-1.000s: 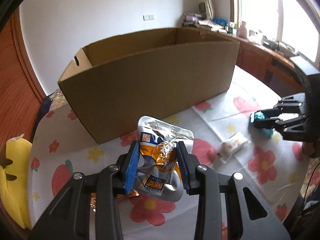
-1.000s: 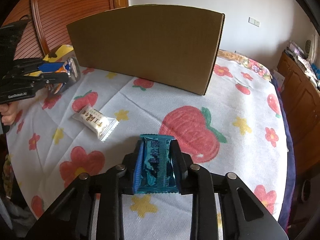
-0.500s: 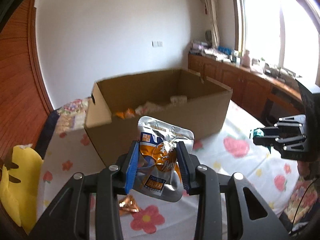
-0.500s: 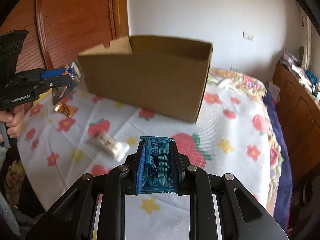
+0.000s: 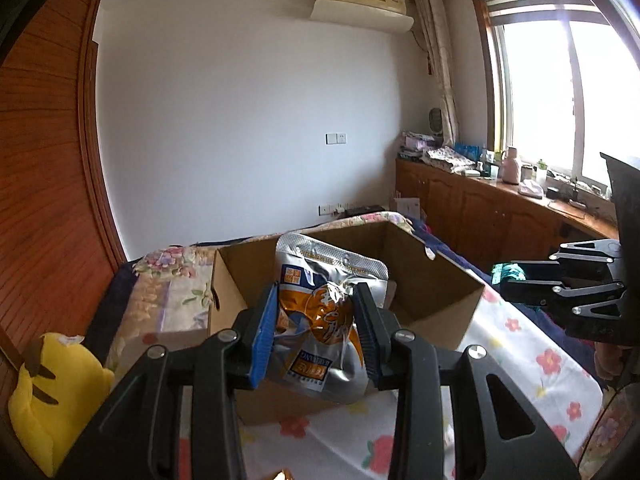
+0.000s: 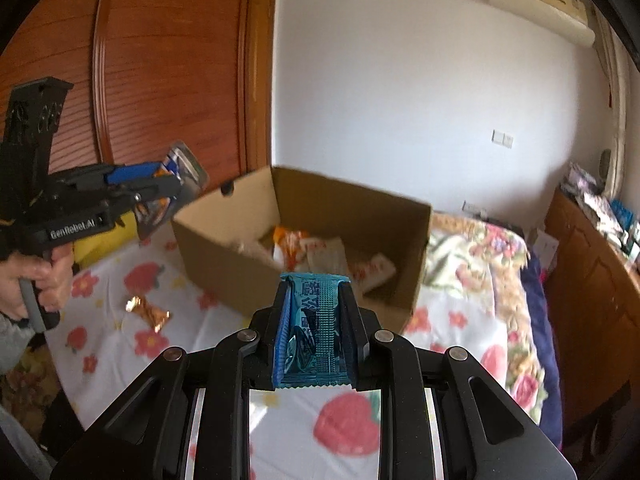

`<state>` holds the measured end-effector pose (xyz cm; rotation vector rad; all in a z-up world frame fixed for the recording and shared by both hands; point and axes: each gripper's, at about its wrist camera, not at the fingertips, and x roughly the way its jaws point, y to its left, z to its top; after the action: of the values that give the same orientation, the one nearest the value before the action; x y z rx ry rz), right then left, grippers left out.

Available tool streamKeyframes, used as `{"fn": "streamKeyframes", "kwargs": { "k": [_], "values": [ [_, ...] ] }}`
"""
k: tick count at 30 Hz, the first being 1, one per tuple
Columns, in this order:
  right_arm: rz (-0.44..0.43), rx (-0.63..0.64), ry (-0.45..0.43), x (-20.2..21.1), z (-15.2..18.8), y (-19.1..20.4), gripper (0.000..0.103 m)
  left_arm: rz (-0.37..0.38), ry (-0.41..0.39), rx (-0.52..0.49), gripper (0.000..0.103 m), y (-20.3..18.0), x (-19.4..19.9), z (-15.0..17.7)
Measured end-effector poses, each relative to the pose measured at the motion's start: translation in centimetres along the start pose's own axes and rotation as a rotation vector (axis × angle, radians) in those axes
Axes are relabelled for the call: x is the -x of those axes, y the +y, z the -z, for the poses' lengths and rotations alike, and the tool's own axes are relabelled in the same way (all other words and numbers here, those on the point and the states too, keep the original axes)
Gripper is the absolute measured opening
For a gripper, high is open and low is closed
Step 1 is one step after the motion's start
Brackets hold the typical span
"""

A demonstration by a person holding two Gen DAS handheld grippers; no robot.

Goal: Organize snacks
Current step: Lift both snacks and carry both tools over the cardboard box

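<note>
My left gripper is shut on a silver and orange snack pouch, held up in front of the open cardboard box. In the right wrist view my right gripper is shut on a blue foil snack packet, raised near the box, which holds several snack packs. The left gripper with its pouch shows at the left of that view, level with the box's top edge. An orange-gold wrapped candy lies on the tablecloth left of the box.
A floral strawberry tablecloth covers the table. A yellow plush toy sits at the left edge. Wooden cabinets with clutter run under the window at right. A person's hand grips the left tool's handle.
Both grippers have risen with their snacks, and the views have tilted up. The inside of the box has come into view; the white packet on the cloth has dropped out of sight.
</note>
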<state>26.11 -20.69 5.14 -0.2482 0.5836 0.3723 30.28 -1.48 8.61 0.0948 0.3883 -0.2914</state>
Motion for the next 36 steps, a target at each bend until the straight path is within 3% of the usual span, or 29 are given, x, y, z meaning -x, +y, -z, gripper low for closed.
{"fn": "streamKeyframes", "kwargs": {
  "k": [18, 36],
  "values": [
    [-0.053, -0.016, -0.024, -7.4, -4.6, -1.7, 0.021, -0.035, 0.015, 0.016, 0.036, 1.4, -7.4, -1.4],
    [-0.038, -0.040, 0.036, -13.7, -2.9, -3.1, 0.021, -0.026, 0.066, 0.059, 0.037, 2.8, -12.5, 1.4]
  ]
}}
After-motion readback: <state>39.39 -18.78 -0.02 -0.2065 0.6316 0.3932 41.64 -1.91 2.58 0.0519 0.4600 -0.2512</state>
